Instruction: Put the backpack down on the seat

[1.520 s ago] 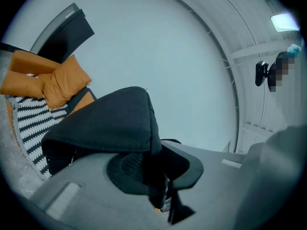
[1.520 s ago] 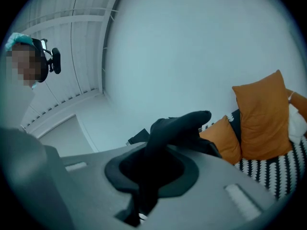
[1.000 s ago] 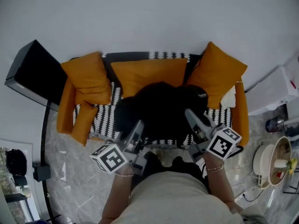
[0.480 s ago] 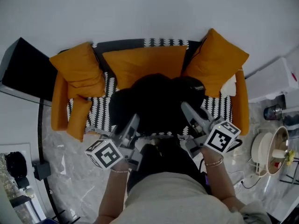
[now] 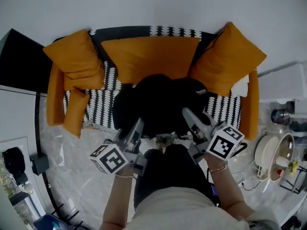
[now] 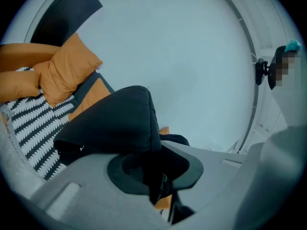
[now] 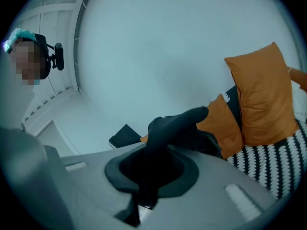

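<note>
The sofa [image 5: 55, 95] fills the upper half of the head view. Three orange cushions [image 5: 148, 56] stand along its back edge, above a black-and-white patterned seat [image 5: 98, 107]. The black backpack [image 5: 158, 102] is over the middle of the seat, in front of the middle cushion, and its near side reaches the front edge of the seat.

Compared with one second ago, both grippers have come down together with the backpack. The bag now looks low and spread out on the seat. I judge that it touches the seat, or almost, but the contact itself is hidden under the bag.

The left gripper [image 5: 137, 128] holds it at the near left side and the right gripper [image 5: 188, 115] at the near right side. In the left gripper view the fingers [image 6: 96, 195] are narrow and pinch a padded strap [image 6: 115, 123]. In the right gripper view the fingers are also narrow, closed on a thin strap [image 7: 168, 128]. Neither grip has loosened.

So the lowering seems nearly finished. What is left, in my judgement, is to let the weight settle on the seat and then open the fingers.
</note>
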`<move>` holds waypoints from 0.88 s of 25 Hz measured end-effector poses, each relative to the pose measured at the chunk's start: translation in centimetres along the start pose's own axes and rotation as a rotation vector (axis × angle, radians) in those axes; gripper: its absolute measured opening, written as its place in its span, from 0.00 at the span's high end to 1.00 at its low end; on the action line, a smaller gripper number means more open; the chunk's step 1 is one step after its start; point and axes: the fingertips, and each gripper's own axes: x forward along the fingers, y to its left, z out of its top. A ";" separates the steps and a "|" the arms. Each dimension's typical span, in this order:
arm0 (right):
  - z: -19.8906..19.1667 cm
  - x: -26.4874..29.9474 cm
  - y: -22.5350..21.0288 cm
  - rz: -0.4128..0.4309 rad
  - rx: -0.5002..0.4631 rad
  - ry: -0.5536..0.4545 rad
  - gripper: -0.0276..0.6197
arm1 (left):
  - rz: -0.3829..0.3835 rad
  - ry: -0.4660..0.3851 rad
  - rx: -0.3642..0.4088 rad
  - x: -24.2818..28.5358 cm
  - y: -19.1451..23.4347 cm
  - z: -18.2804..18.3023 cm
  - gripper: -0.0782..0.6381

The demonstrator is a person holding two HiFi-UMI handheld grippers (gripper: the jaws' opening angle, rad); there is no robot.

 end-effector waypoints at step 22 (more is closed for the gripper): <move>-8.6 6.4 -15.4 -0.100 0.105 0.156 0.89 | 0.155 0.128 0.012 9.9 13.4 -8.2 0.80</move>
